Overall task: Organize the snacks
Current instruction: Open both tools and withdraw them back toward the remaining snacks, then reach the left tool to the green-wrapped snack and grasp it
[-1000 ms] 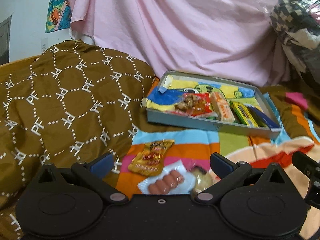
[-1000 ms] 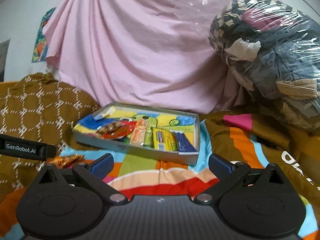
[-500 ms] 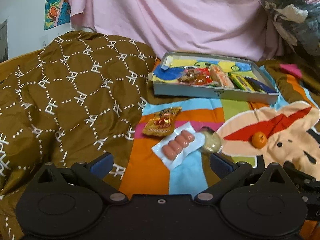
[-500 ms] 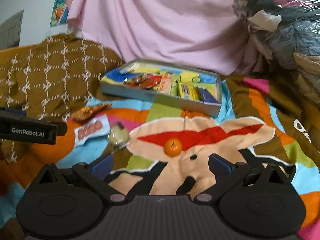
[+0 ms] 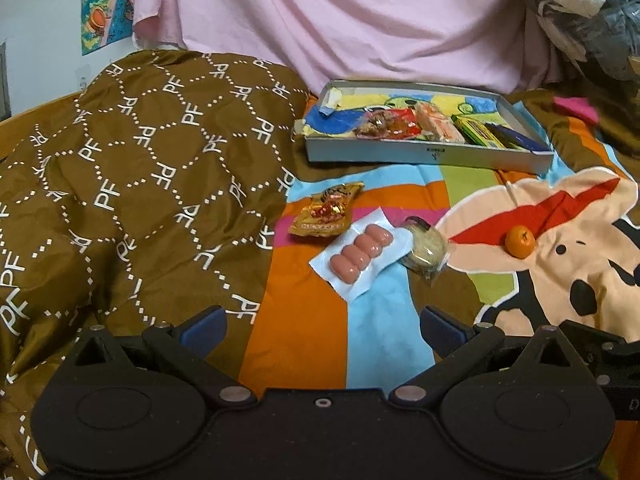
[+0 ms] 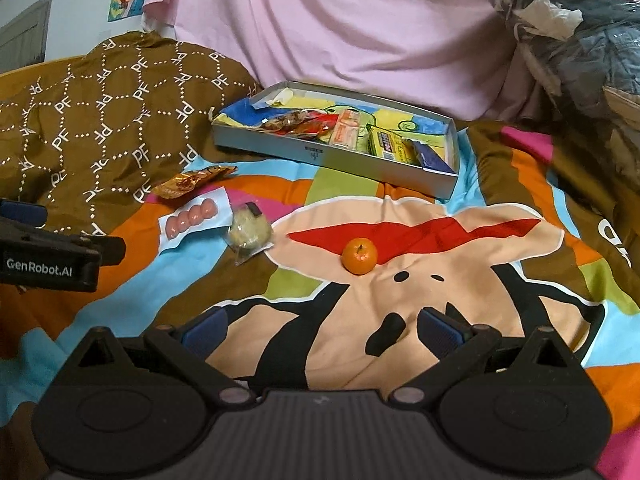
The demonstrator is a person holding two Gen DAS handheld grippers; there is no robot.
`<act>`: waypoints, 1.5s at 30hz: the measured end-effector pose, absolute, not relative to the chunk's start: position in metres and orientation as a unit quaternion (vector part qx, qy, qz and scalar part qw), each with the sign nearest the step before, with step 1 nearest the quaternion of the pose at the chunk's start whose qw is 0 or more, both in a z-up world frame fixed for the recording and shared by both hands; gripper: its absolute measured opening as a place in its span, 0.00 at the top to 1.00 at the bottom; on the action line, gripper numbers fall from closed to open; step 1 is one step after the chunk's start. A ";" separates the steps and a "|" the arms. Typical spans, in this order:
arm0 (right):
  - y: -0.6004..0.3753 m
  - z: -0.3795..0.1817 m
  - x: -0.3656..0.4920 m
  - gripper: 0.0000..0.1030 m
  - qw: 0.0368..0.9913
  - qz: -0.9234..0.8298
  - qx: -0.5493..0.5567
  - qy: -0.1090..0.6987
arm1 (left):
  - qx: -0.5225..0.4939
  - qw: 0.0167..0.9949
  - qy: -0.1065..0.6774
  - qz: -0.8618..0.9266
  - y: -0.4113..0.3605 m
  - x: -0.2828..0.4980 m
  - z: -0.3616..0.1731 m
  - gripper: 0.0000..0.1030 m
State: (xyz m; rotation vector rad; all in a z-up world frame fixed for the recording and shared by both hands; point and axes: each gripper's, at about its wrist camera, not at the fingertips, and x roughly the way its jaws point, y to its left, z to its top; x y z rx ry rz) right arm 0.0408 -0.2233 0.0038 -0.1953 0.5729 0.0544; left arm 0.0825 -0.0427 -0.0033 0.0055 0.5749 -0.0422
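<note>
Both claws hang back over the bed, the left claw (image 5: 322,326) spread wide and gripping nothing, the right claw (image 6: 320,326) likewise spread and empty; a sensible stand-off, I'd say, since it lays every loose snack out in front of the fingers before one is chosen; the grey tray (image 5: 424,156) sits at the far end of the cartoon blanket (image 6: 400,320) with packets lined up inside, so that reads as the goal; well short of it lie the gold packet (image 5: 326,216), the sausage pack (image 5: 360,254) just beside it, the round biscuit bag (image 5: 426,248) touching the pack's edge, and the small orange (image 6: 359,256) apart to the right, straight ahead of the right claw; compared with a second ago both claws have pulled back and tipped down, so the orange now shows and the tray looks farther off.
</note>
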 end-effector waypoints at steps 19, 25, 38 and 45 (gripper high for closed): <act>-0.219 0.005 0.075 0.00 0.951 0.068 -0.138 0.267 | 0.014 0.949 0.312 -0.043 -0.043 0.118 -0.009 0.01; -0.219 0.000 0.086 0.00 0.947 0.088 -0.126 0.282 | 0.000 0.951 0.307 -0.032 -0.043 0.134 -0.009 0.01; -0.240 -0.010 0.122 0.00 0.950 0.056 -0.153 0.265 | -0.056 0.943 0.323 -0.060 -0.047 0.169 -0.012 0.01; -0.262 -0.019 0.138 0.00 0.949 0.013 -0.168 0.265 | -0.095 0.929 0.348 -0.085 -0.069 0.180 -0.014 0.01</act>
